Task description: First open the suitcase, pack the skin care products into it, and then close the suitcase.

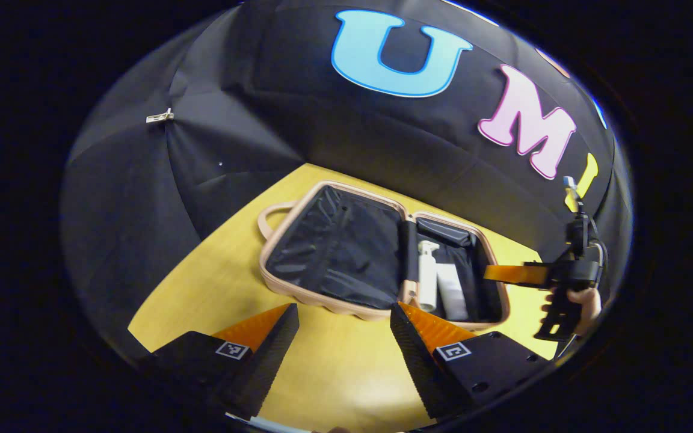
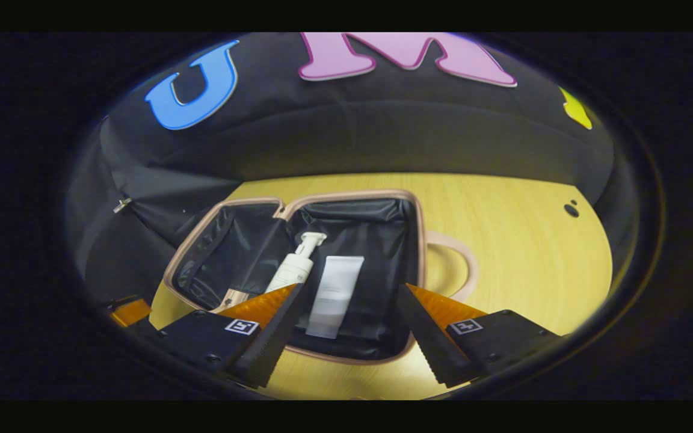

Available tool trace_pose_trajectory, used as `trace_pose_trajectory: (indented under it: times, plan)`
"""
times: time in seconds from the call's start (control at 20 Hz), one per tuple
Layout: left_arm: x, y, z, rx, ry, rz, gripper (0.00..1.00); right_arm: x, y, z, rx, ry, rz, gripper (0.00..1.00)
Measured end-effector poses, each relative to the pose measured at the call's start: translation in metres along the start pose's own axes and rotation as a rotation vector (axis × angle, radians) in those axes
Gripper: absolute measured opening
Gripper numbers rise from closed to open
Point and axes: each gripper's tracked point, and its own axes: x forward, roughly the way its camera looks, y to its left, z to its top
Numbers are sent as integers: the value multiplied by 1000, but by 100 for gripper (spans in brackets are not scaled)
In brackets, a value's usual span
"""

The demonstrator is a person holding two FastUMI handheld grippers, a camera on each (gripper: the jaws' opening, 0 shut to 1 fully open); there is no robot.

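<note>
The suitcase [image 1: 376, 258] lies wide open on the yellow counter [image 1: 214, 288], both halves flat with the dark lining facing up and a looped handle sticking out at the end. Two skin care items sit side by side in one half – a pump bottle [image 2: 293, 267] and a tube [image 2: 335, 294], just beside each other and both lying down. The other half looks bare apart from the crumpled lining. In the left gripper view the left gripper [image 1: 344, 337] hovers over the counter just short of the case, fingers spread apart with nothing between them. Off at the right edge of that view a hand [image 1: 584, 304] holds the right gripper near the packed half. In the right gripper view, the right gripper [image 2: 349, 328] hangs over the packed half with its fingers spread too – the tube shows through the gap but I can't see either finger touching it.
</note>
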Motion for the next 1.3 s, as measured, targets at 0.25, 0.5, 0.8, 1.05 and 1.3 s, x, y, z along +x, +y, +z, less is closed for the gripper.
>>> trace_pose_trajectory:
  times: [0.25,0.5,0.8,1.05,1.3]
  plan:
    - [64,86,48,-12,-36,57,97,-72,-37,41,-48,-235,-61,98]
    - [137,137,93,15,-27,92,97,-134,-95,36,-3,-402,-200,98]
    - [214,145,94,-59,113,43,95,-186,-143,-3,-63,-418,-353,98]
    - [242,145,65,49,268,55,86,-192,-162,-32,-28,-349,-396,98]
    - [243,152,68,101,321,105,65,-188,-171,-39,-13,-325,-404,98]
